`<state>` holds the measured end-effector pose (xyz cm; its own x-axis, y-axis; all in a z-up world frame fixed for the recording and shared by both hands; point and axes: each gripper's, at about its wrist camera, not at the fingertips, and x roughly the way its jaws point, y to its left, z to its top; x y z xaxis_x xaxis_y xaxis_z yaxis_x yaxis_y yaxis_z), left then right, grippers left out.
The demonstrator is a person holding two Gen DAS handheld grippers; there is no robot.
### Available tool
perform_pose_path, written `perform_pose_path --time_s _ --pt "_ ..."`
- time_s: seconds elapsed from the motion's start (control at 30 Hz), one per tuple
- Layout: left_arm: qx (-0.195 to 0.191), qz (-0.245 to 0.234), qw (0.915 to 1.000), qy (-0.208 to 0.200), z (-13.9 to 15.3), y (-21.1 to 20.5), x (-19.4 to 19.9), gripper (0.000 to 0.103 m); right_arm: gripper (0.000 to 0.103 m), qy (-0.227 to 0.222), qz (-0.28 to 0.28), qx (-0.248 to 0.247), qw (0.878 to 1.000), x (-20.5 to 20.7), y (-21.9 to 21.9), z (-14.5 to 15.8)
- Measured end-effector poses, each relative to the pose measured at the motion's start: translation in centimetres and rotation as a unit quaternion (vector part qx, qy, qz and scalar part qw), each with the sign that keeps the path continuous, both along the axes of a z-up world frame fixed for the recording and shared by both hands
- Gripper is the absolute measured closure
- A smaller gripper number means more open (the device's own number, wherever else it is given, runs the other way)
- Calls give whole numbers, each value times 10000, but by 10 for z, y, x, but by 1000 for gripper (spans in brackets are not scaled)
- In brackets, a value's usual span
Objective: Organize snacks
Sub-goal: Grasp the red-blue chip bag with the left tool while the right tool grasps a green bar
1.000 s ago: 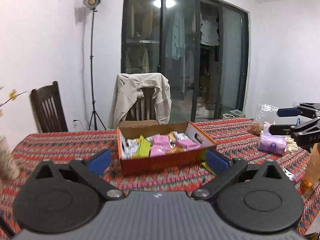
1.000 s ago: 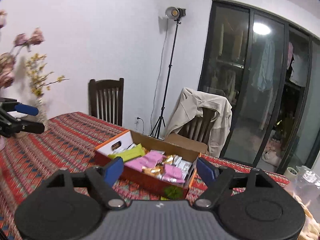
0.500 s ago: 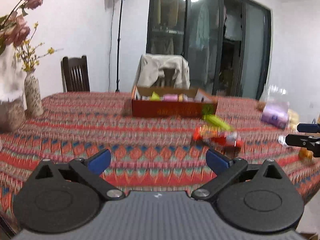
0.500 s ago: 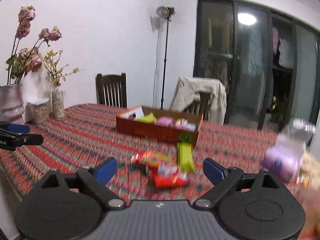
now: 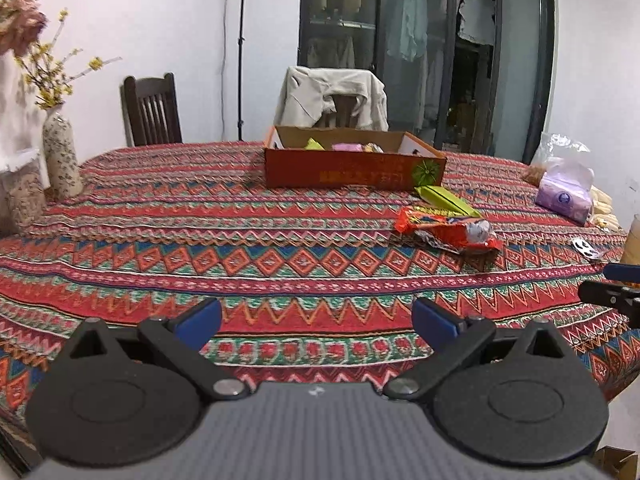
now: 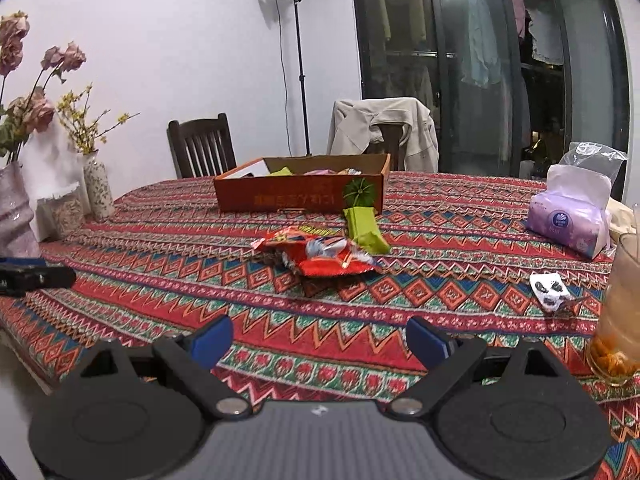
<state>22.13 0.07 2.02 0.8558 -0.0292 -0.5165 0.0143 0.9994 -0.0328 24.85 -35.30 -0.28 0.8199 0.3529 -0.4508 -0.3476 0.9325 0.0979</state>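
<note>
Tablecloth (image 5: 240, 248), patterned in red, green and blue bands, covers the table and fills the middle of both views. Cardboard box (image 5: 352, 166), orange-sided and open-topped, stands at upper centre; green and pink packets show above its rim. Tissue pack (image 6: 568, 220), purple, sits at the right edge of the right wrist view, well apart from the box. Red snack bag (image 6: 320, 256) lies flat at centre, loose on the cloth in front of the box. Green snack packet (image 6: 364, 226) lies between the red bag and the box, its far end just beside the box wall and its near end touching the red bag. Small black-and-white wrapper (image 6: 550, 286) lies at right, near a glass (image 6: 620, 312) at the frame edge.

My left gripper (image 5: 316, 320) occupies the bottom of its view, jaws spread wide, nothing between them. My right gripper (image 6: 318, 338) has just been opening its jaws; they stand wide apart, with only cloth showing in the gap. Neither gripper touches a snack.
</note>
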Motion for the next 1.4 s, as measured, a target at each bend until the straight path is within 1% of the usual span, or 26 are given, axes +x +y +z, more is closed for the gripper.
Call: perform_pose_path --time_s 0.17,0.3,0.43,0.53,0.6,0.7,0.77,0.83,0.9,0.97,1.0,1.03,1.13,1.2,1.27,1.33,1.4 --pt "-58 -299 9994 160 -3 -18 27 0 10 62 -53 -39 10000 22 -4 -2" --pt "-150 -601 9979 182 -2 -38 58 0 11 61 -155 -186 9997 47 -8 -4" --pt "-513 -828 9947 335 -2 -56 98 0 12 37 -300 -425 9986 85 -7 -2" --pt "-899 -989 9891 613 -8 -68 131 0 13 -57 -409 -790 9960 117 -2 -1" --pt "-1093 -1015 9852 845 -15 -77 155 0 17 -47 -412 -941 9947 142 2 -2" --pt "-1273 -1061 9811 995 -22 -86 178 0 18 58 -272 -1019 9944 179 8 -8" --pt "-1322 -1032 9807 1010 -23 -88 189 0 18 174 -179 -1031 9944 197 11 -13" --pt "-1388 -938 9810 980 -23 -86 197 0 18 322 -3 -905 9954 211 16 -17" --pt "-1381 -744 9830 950 -26 -79 205 0 19 440 434 -576 9964 213 23 -20" --pt "-1427 -593 9825 1036 -29 -72 212 0 21 515 1088 -243 9924 210 32 -21" --pt "-1452 -520 9824 1052 -31 -69 215 0 21 515 1360 -162 9892 206 37 -20" --pt "-1439 -479 9827 1061 -33 -68 218 0 21 456 1407 -178 9888 202 39 -19" --pt "-1311 -401 9848 1067 -38 -72 227 0 21 295 986 -321 9942 200 31 -14" --pt "-1290 -394 9848 1091 -42 -82 236 0 21 322 678 -241 9969 210 16 -12" --pt "-1222 -452 9852 1117 -45 -92 248 0 21 348 345 -408 9980 224 7 -12" --pt "-983 -540 9872 1133 -47 -103 260 0 21 347 141 -525 9979 234 1 -12" --pt "-724 -638 9894 1089 -50 -108 268 0 21 379 137 -424 9983 244 -6 -11"
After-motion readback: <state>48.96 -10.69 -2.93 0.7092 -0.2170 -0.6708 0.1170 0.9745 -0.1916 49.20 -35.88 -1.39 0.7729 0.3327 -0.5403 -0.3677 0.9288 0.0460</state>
